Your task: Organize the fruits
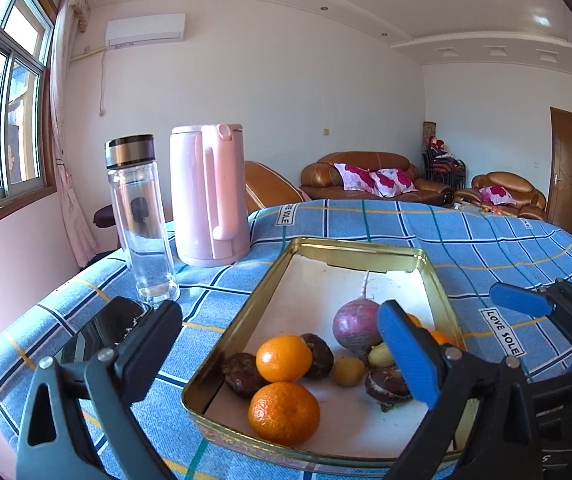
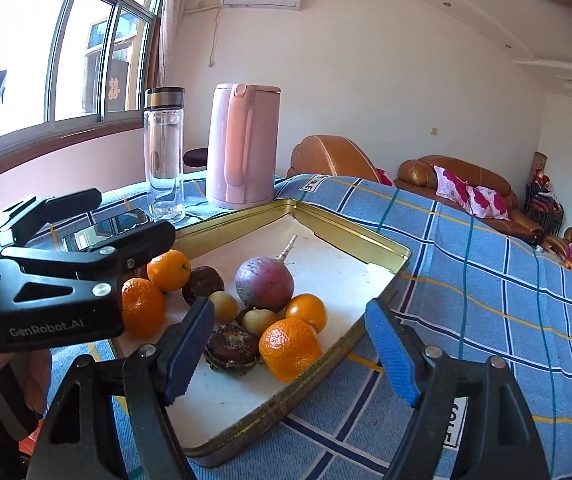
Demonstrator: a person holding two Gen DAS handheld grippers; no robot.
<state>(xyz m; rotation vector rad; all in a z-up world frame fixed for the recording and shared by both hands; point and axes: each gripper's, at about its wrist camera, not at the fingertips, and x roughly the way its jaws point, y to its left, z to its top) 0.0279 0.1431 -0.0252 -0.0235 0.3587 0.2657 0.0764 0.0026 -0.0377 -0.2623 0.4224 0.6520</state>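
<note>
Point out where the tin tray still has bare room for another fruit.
The tin tray is bare at its far end, beyond the beet. The near end is crowded with oranges, dark fruits and small yellow ones.

Left wrist view: looks from low over the near left of the metal tray (image 1: 359, 249), facing slightly downward across the checked tablecloth (image 1: 485, 240) toward the sofa (image 1: 359, 174). Close range. Right wrist view: looks from the tray's (image 2: 349, 236) near right corner, angled left toward the window (image 2: 58, 52). Close range. Both share the tray, the pink kettle (image 1: 208, 196) (image 2: 244, 144) and the glass bottle (image 1: 142, 220) (image 2: 164, 152).
</note>
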